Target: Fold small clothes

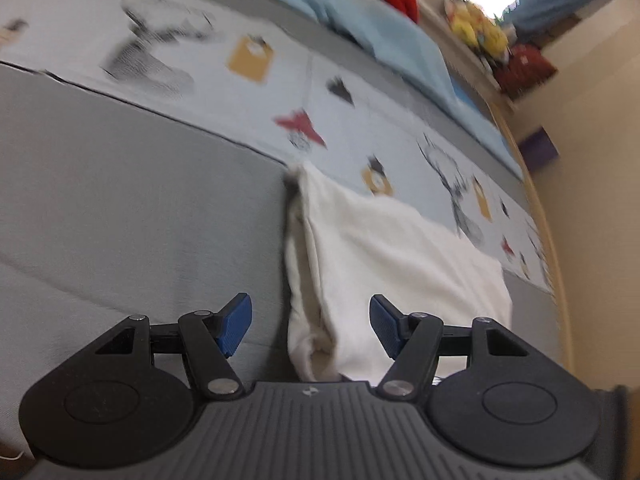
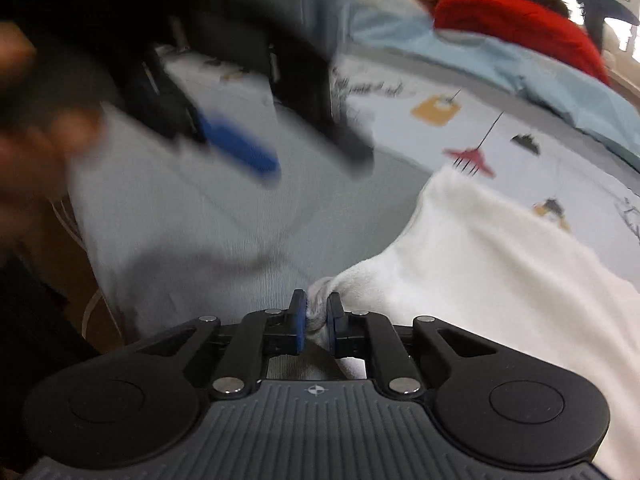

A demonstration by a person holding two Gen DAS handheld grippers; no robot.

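Folding on a bed (image 1: 120,220), grey cover with a printed sheet (image 1: 360,120) across its far side; blue and red bedding is piled at 12 o'clock. White garment (image 1: 400,248) lies flat on the bed, its left edge a rolled seam.

Right gripper (image 2: 316,320): fingers nearly shut, pinching a small bunch of the garment's near corner (image 2: 320,300). Left gripper (image 1: 310,324): fingers wide apart, nothing held, straddling the seam at 6 o'clock. In the right view it is a blur at 10 o'clock.

Risks, judged:
- Right pinch is thin; a quick lift could pull the corner free.
- Left fingers may close on one layer of the seam only, or snag the cover, skewing the fold.
- Both frames are blurred; closing while moving could miss the edge.
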